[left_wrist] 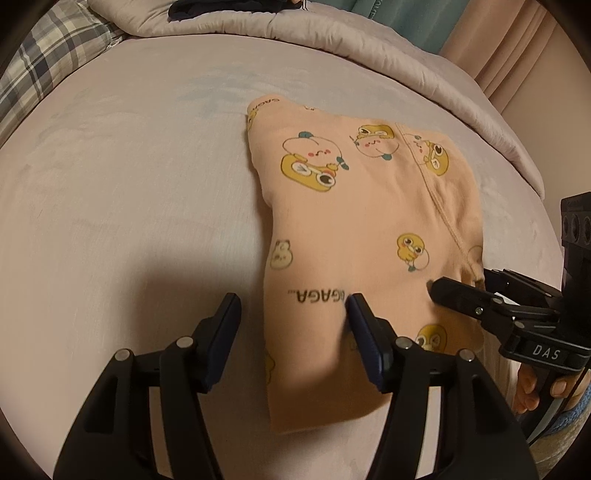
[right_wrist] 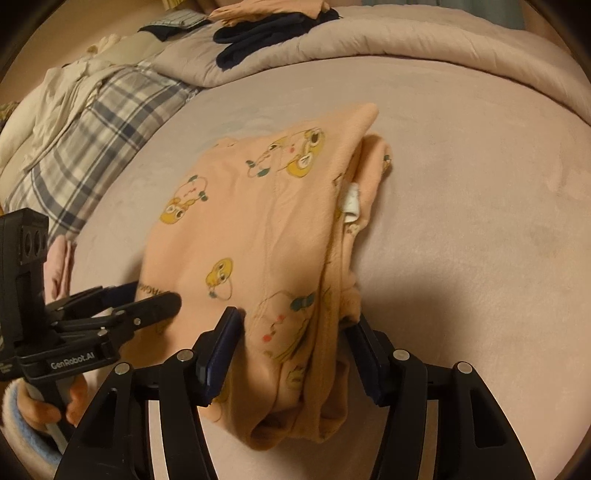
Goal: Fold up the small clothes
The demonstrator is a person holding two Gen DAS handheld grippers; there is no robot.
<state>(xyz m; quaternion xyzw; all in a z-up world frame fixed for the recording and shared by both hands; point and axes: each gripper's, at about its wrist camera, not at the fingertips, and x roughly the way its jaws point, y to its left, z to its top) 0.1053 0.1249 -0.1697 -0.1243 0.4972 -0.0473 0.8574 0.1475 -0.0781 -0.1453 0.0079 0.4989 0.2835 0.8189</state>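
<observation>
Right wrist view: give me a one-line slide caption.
Right gripper open astride the near end of a folded peach cartoon-print garment on a bed, left gripper alongside.

Bed surface: pale lilac, smooth plush bed sheet [left_wrist: 122, 192] [right_wrist: 480, 206], spread flat across the mattress.
Comforter: thick grey-lilac quilted comforter [left_wrist: 332, 40] [right_wrist: 388, 37], bunched along the far edge of the sheet.
Pillow: blue, grey and white plaid pillow [left_wrist: 48, 55] [right_wrist: 92, 136], at the left end beside the comforter.
Dark clothing: crumpled navy garment [right_wrist: 266, 37] [left_wrist: 221, 9], lying on top of the comforter.
Cream fabric: rumpled off-white cloth [right_wrist: 44, 107], draped over the plaid pillow.
Curtain: pale pink pleated curtain [left_wrist: 524, 51], hanging beyond the bed's far right corner.
Teal fabric: teal cloth [left_wrist: 406, 18], behind the comforter, beside the curtain.
</observation>
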